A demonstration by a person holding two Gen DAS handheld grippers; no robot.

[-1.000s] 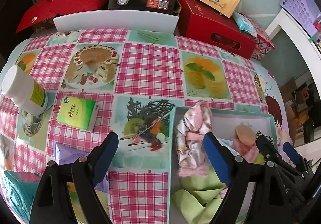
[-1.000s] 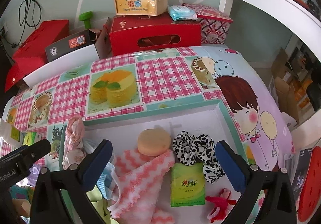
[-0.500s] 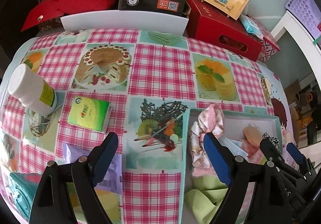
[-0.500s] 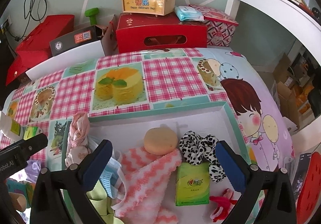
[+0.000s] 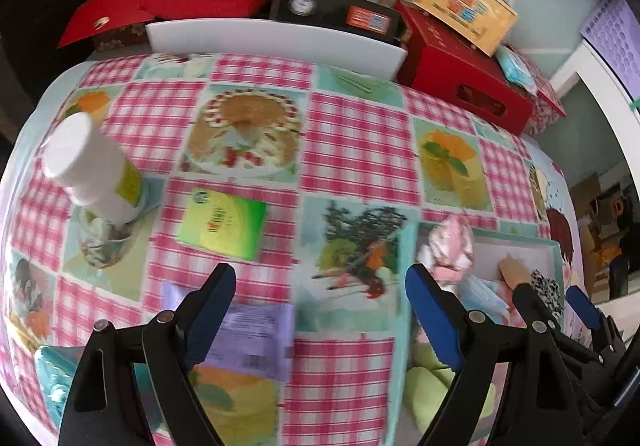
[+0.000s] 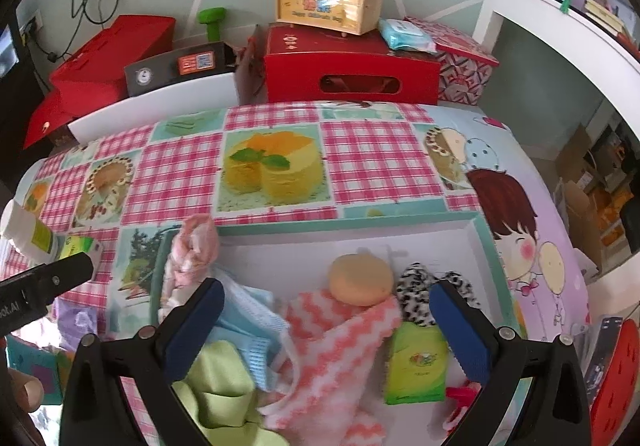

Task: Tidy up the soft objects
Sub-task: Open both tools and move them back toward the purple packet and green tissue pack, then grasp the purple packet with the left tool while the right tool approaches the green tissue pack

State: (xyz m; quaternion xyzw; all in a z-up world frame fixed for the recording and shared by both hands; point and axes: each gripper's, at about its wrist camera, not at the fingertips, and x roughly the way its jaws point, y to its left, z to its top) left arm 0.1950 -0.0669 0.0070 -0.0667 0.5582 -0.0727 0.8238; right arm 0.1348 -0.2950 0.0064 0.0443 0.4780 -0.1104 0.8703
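My left gripper [image 5: 320, 282] is open and empty above the tablecloth, left of the teal-rimmed tray [image 5: 405, 246]. A green tissue pack [image 5: 222, 224] lies ahead of it and a purple packet [image 5: 252, 334] lies under its left finger. My right gripper [image 6: 326, 298] is open and empty over the tray [image 6: 360, 224]. The tray holds a pink patterned cloth [image 6: 192, 250], a blue cloth [image 6: 248, 310], a green cloth [image 6: 220, 386], a pink zigzag towel [image 6: 332, 342], an orange sponge [image 6: 360, 280], a spotted scrunchie [image 6: 416, 286] and a green tissue pack [image 6: 416, 362].
A white bottle [image 5: 90, 170] stands tilted at the left. A teal packet [image 5: 52, 378] lies at the near left edge. Red boxes [image 6: 352, 70], a black box [image 6: 180, 66] and a yellow carry box [image 6: 330, 2] stand behind the table. A white shelf [image 6: 560, 26] is at the right.
The left gripper has moved left, away from the tray toward the green tissue pack and the purple packet. The right gripper has shifted slightly over the tray. Both stay open.
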